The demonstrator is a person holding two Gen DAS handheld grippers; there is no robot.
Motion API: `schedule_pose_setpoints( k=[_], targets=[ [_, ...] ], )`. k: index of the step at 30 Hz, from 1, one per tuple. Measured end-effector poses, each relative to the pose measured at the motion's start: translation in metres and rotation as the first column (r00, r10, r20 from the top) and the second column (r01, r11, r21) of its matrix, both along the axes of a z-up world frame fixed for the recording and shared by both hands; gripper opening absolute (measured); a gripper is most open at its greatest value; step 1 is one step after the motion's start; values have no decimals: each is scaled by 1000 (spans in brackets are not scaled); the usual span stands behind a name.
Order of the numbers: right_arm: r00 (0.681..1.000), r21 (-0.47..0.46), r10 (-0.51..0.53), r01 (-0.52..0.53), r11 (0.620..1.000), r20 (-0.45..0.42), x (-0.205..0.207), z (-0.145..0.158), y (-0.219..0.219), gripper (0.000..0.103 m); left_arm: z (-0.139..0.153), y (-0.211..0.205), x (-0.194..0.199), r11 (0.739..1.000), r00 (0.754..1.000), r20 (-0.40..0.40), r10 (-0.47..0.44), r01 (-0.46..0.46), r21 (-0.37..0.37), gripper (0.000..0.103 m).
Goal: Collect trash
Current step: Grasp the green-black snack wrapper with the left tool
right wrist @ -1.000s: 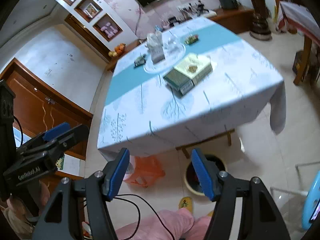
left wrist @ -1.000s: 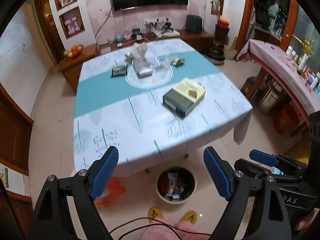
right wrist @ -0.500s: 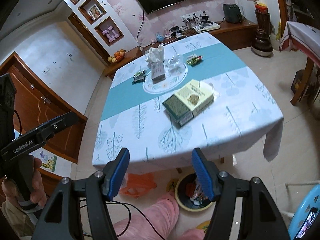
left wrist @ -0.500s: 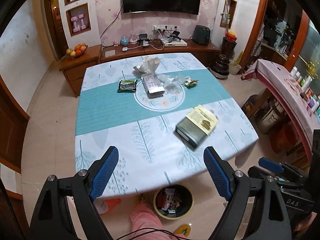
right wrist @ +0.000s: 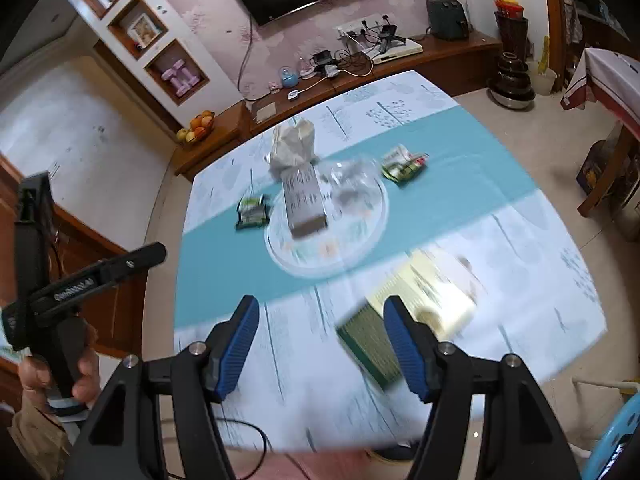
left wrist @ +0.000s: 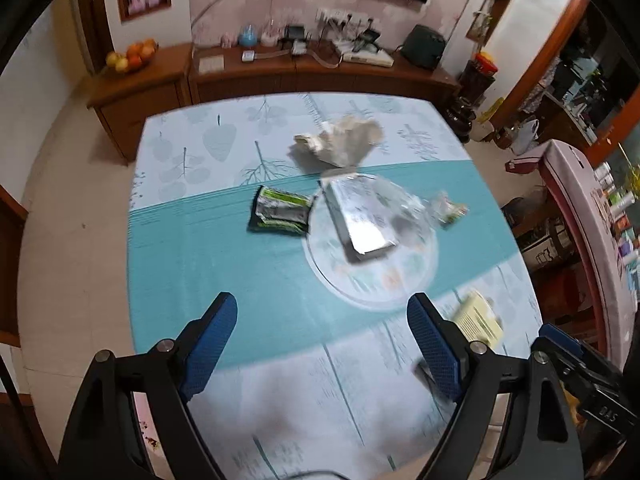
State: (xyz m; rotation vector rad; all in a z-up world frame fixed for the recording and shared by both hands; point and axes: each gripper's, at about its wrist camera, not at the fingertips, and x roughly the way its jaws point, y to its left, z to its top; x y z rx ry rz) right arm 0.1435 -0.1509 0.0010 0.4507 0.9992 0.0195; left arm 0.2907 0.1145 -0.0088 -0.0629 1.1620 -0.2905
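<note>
A green and black snack wrapper [left wrist: 280, 215] [right wrist: 252, 212] lies on the teal stripe of the table. Right of it a silver packet [left wrist: 360, 224] [right wrist: 304, 200] rests on a round clear plate [left wrist: 372, 280] [right wrist: 360, 236]. A crumpled white tissue [left wrist: 340, 144] [right wrist: 292, 146] sits behind the plate. A small green wrapper [left wrist: 450, 210] [right wrist: 404, 164] lies to the plate's right. My left gripper [left wrist: 322, 344] hovers open over the near table, short of the wrappers. My right gripper [right wrist: 322, 344] is open too, above the table beside a green and cream book [right wrist: 424, 304] [left wrist: 478, 322].
A wooden sideboard [left wrist: 280, 76] with fruit [left wrist: 132, 56], cables and small devices runs along the far wall. A draped side table [left wrist: 580, 208] stands to the right. A hand [right wrist: 52, 376] holds the left gripper's handle at the left of the right wrist view.
Both grippers have swept forward from beyond the table's near edge to above the tabletop. The bin and feet below the edge have left view. Jaws stay open.
</note>
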Motion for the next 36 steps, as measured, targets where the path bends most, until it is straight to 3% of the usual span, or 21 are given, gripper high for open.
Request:
schedule_pose_setpoints(
  k=[8,17,20,29,36],
  targets=[
    [996,15,-60,61,998,-64,95,-34,20,65,-66,30,111,990,984,-150,98,-111,-84,86],
    [995,-30,-45,43,999,-90,155,-48,33,65,-114,12,169,980,959,-203,197,-197,20,86],
    [995,-33,-44,41,999,-87,166,-48,33,65,-124,6,180,970,948,-205,245,-241,41,86],
    [994,-26,-39,37,999,-101,185,-58,32,65,-156,-14,178,930,887,-297,355,-302,211,86],
    [993,-16,-31,29,999,-114,191,-66,28,65,-171,-12,153,919,843,-372,388,-326,222,86]
  ],
)
